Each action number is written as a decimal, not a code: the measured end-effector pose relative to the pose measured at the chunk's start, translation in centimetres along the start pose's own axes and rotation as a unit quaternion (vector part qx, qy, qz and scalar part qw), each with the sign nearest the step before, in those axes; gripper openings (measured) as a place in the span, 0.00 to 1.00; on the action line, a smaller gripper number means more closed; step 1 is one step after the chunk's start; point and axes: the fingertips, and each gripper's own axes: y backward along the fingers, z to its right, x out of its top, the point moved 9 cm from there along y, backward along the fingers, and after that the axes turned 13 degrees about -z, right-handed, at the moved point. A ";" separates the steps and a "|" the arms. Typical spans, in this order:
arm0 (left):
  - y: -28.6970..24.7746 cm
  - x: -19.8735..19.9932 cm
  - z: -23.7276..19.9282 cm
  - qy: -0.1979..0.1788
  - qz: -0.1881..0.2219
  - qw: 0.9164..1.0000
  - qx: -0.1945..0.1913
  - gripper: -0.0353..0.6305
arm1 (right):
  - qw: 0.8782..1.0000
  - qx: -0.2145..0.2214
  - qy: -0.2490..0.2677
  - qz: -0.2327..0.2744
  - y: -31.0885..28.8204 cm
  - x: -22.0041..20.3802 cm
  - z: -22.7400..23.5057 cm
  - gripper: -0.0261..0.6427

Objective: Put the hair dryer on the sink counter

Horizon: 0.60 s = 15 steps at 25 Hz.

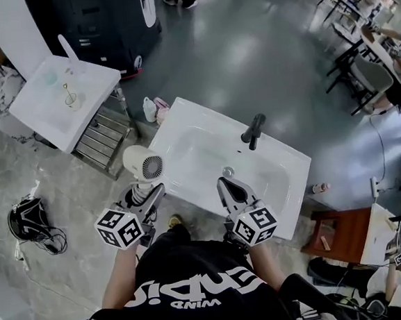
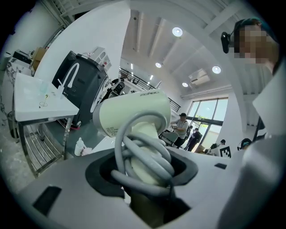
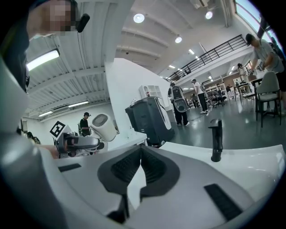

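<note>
White sink desk (image 1: pixel 294 175) below — left tool (image 1: pixel 145 190) is gripping the hair dryer (image 1: pixel 145 164) by its cord-wrapped handle, just off the desk's left edge; right tool (image 1: pixel 228 185) is hovering with jaws together, empty

This is a big open test hall or lab, not a home. A white sink counter (image 1: pixel 176 123) and another sink unit (image 1: pixel 42 100) stand loose on a polished grey floor (image 1: pixel 246 47), with chairs (image 1: pixel 373 78), round ceiling lights (image 3: pixel 139 18), a railed mezzanine (image 3: pixel 210 56) and people (image 3: pixel 178 105) standing about.
</note>
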 end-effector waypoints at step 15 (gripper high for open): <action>-4.0 2.9 -2.6 -0.022 -0.035 0.998 -0.045 0.43 | 0.999 -0.054 -0.007 0.007 -1.3 1.4 0.2 0.07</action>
